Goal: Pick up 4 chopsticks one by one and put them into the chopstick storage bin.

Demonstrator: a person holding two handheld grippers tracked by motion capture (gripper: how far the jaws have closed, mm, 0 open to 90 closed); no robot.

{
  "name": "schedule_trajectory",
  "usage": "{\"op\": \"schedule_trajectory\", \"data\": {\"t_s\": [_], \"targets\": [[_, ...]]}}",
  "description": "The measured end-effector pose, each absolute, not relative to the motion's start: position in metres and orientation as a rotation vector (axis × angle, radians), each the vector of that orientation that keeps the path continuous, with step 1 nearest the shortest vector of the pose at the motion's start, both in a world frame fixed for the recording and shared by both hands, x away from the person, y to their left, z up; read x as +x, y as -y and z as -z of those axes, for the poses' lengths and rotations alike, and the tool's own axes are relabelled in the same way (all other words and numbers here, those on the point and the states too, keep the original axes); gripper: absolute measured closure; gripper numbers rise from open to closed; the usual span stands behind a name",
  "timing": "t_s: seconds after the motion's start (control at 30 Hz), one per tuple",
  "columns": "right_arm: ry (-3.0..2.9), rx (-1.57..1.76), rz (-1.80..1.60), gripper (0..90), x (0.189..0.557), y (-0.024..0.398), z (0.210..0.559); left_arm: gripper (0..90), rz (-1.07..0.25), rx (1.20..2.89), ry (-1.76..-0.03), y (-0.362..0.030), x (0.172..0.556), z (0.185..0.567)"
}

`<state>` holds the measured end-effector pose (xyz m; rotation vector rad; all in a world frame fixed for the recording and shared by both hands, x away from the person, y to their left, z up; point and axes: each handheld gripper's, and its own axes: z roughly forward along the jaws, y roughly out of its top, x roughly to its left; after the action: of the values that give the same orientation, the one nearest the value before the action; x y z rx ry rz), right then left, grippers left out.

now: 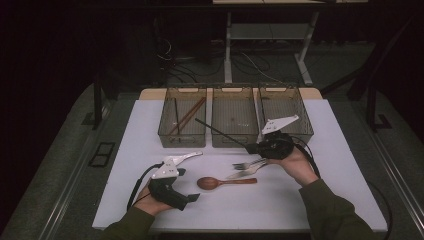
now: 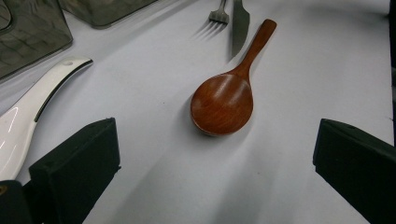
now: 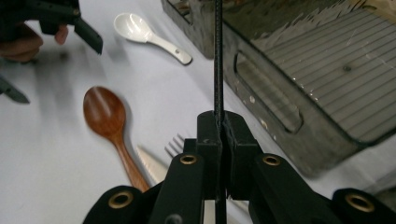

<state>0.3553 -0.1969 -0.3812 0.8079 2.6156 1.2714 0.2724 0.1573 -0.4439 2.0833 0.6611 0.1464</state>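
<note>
A black chopstick [image 3: 217, 56] is clamped in the right tongs [image 3: 223, 122] for dropping into a bin [image 1: 234, 140]; left tongs [image 2: 210, 158] held apart over the wooden spoon [image 2: 224, 100].

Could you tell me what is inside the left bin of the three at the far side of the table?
The left bin holds brown wooden chopsticks leaning across it. Its tinted walls and the dim light hide whether anything smaller lies on the floor beneath them.
</note>
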Motion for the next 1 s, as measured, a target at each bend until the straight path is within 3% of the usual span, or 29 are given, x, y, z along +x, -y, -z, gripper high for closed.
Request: {"op": "schedule_trajectory", "data": {"t_s": [1.0], "targets": [[-2.535, 0.989, -1.175, 85.7, 0.419, 0.117, 0.364, 0.0, -0.137, 2.064, -0.661, -0.157, 0.272, 0.444]]}}
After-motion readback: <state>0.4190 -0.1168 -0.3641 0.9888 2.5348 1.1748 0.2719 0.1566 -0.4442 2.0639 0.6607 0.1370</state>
